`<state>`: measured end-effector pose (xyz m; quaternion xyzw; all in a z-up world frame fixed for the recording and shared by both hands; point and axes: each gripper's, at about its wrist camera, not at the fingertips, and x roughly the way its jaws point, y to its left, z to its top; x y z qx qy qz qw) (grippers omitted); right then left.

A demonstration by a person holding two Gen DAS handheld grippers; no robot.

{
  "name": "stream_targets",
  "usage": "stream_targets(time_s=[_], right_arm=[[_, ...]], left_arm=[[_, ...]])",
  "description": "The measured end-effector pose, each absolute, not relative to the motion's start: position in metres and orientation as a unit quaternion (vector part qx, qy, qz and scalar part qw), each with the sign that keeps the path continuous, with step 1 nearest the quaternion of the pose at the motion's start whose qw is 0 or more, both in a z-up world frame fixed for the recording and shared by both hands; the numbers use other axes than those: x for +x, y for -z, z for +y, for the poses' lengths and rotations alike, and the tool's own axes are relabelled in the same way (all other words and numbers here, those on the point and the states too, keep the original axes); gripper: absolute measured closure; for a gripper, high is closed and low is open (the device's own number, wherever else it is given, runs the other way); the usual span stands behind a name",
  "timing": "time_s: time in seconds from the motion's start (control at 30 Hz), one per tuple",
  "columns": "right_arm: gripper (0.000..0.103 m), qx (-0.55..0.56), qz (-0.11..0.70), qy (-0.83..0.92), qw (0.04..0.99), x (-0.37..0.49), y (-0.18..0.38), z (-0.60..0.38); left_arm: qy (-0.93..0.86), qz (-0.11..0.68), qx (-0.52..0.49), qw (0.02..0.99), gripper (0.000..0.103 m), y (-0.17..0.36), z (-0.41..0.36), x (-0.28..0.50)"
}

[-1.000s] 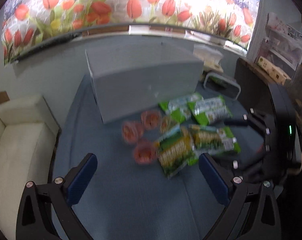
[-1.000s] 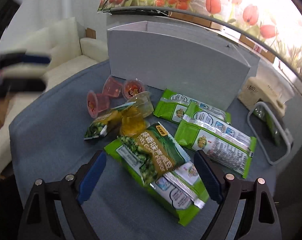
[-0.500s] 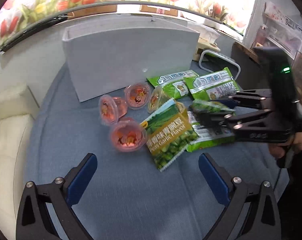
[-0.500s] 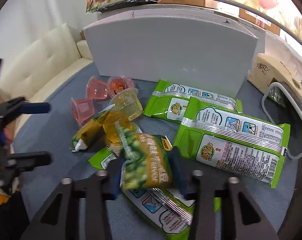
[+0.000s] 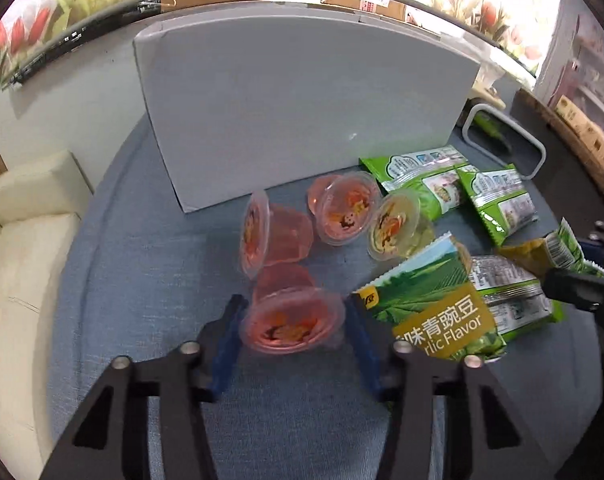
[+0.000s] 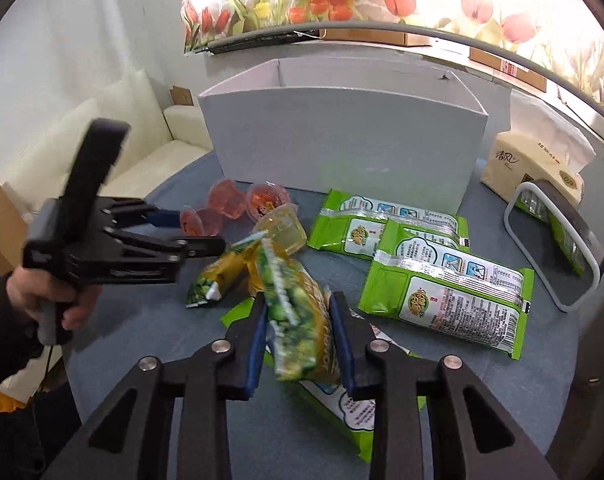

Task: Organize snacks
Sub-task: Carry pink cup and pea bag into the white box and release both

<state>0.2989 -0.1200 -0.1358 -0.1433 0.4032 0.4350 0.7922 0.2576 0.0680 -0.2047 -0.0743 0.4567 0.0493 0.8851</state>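
Left tongs [image 5: 292,330] have just been closing, and the blue pads now sit on either side of a pink jelly cup [image 5: 292,322], touching its rim, so that cup is pinched. It lies on its side on the blue table [image 5: 142,280], two more pink cups [image 5: 276,234] at its 12 o'clock, a yellow cup [image 5: 398,224] at 2. Right tongs [image 6: 298,338] have been closing too, narrow now and clamped on a pea bag [image 6: 298,312], which looks lifted off the long green packets [image 6: 442,292] (those lie flat at its 2 o'clock). The white box [image 6: 342,144] stands open-topped at 12, behind everything. A hand [image 6: 48,300] grips the left tool at 9.
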Motion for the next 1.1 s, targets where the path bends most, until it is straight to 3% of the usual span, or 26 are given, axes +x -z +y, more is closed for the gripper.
stream_targets(time_s=[0.47,0.53,0.63,0.77,0.8,1.0,1.1], right_arm=[[0.073,-0.181,0.406,-0.402,0.801,0.293,0.153,-0.113],[0.060,-0.183,0.407,-0.396,0.802,0.294,0.158,-0.115],[0.025,-0.165,0.407,-0.387,0.811,0.294,0.160,-0.118],[0.023,-0.172,0.422,-0.393,0.799,0.291,0.166,-0.110],[0.024,-0.179,0.420,-0.393,0.798,0.289,0.167,-0.107],[0.066,-0.182,0.418,-0.419,0.785,0.278,0.168,-0.102],[0.074,-0.173,0.421,-0.426,0.782,0.274,0.167,-0.104]], left_arm=[[-0.041,0.455,-0.091,0.885,0.055,0.200,0.074,0.238],[-0.037,0.454,-0.095,0.885,0.055,0.198,0.074,0.237],[-0.033,0.448,-0.094,0.888,0.055,0.194,0.073,0.235],[-0.026,0.444,-0.092,0.891,0.055,0.190,0.070,0.233],[-0.024,0.443,-0.095,0.891,0.055,0.189,0.071,0.234],[-0.016,0.438,-0.097,0.894,0.055,0.185,0.070,0.229],[-0.012,0.438,-0.094,0.894,0.055,0.184,0.067,0.228]])
